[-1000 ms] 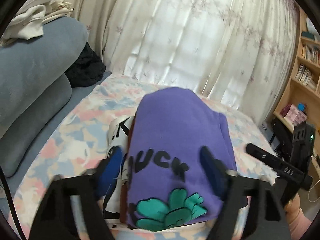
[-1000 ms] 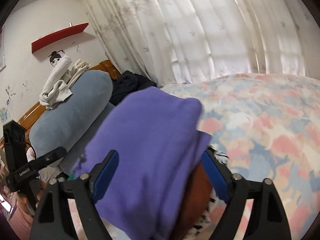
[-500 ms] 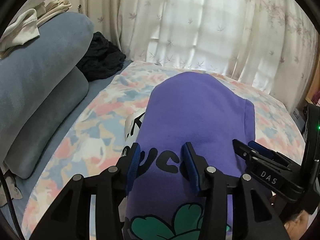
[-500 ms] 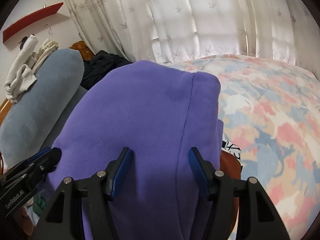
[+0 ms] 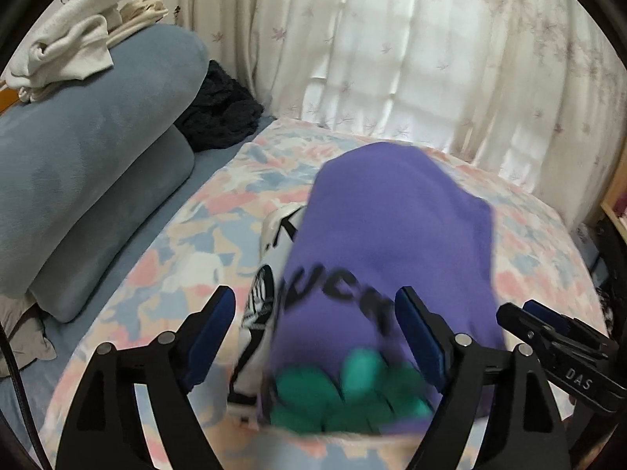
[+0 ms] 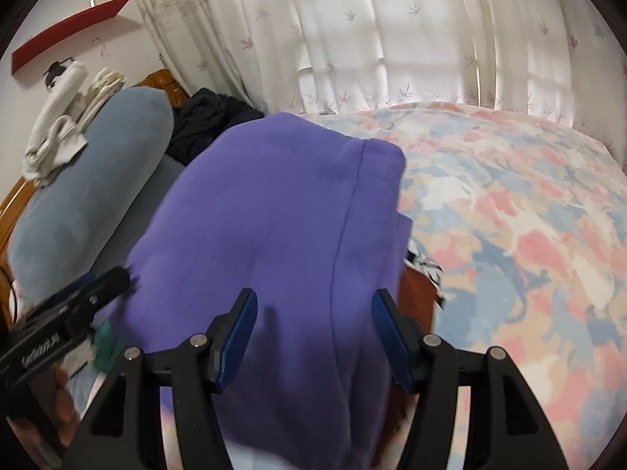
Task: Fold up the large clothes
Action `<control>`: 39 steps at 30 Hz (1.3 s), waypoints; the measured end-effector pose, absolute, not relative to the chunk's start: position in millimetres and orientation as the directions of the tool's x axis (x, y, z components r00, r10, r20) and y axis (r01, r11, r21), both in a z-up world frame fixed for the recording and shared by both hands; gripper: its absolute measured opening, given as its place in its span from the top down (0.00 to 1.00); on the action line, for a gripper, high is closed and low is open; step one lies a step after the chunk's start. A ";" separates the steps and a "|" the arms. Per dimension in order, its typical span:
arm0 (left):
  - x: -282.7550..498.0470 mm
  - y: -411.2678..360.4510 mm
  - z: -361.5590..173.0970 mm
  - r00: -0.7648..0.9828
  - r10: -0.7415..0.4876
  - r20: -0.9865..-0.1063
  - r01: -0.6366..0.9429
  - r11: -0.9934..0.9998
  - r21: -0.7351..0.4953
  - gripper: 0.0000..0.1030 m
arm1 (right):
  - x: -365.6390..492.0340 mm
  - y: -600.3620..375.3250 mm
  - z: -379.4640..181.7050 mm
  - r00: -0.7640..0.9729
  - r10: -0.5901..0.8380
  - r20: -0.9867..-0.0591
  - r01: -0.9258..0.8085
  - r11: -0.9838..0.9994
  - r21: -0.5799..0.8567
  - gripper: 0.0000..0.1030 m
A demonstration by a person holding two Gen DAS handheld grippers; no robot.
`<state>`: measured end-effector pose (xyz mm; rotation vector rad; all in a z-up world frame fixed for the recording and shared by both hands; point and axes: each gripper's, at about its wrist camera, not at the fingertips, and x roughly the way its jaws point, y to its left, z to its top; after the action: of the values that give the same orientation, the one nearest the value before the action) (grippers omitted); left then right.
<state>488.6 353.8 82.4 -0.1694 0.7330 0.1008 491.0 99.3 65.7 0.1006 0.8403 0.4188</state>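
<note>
floral bedspread (image 5: 164, 274) carries purple sweatshirt (image 5: 392, 243) lengthwise toward curtains (image 5: 431, 58); both tools spread wide.

purple sweatshirt (image 5: 395, 227) with black lettering, pastel floral bedspread (image 6: 509, 203), blue-padded tongs (image 5: 315, 337)

Bedspread (image 6: 509, 203) right of purple stack (image 6: 274, 215) free; grey bolsters (image 5: 90, 149) block left side

Grey bolsters (image 5: 98, 164), floral curtain (image 5: 411, 47)
</note>
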 end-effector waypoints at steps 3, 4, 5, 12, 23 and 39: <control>456.2 342.6 103.0 0.739 0.037 -0.673 -0.148 0.983 -0.108 0.10 | 450.9 80.3 88.2 0.580 0.396 -0.712 -0.340 0.912 0.231 0.40; 441.2 336.7 111.6 0.743 0.040 -0.668 -0.144 0.984 -0.101 0.09 | 441.6 75.6 93.3 0.577 0.393 -0.717 -0.341 0.913 0.226 0.36; 429.6 332.1 118.4 0.742 0.044 -0.669 -0.143 0.985 -0.095 0.08 | 426.6 68.2 101.2 0.572 0.386 -0.724 -0.342 0.914 0.218 0.32; 335.6 292.2 160.6 0.746 0.034 -0.666 -0.128 0.987 -0.094 0.02 | 331.5 21.1 153.9 0.574 0.348 -0.742 -0.328 0.927 0.182 0.29; 181.9 218.0 199.3 0.749 -0.086 -0.657 -0.016 0.989 -0.147 0.02 | 186.9 -50.1 220.3 0.595 0.350 -0.724 -0.348 0.924 0.160 0.26; 60.7 137.9 174.0 0.760 -0.137 -0.635 0.129 0.990 -0.060 0.01 | 79.3 -113.5 192.5 0.628 0.342 -0.699 -0.330 0.930 0.159 0.25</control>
<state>60.7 137.9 174.0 -0.0131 0.6922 -0.1449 79.3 -113.5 192.5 0.0158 0.8044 0.3853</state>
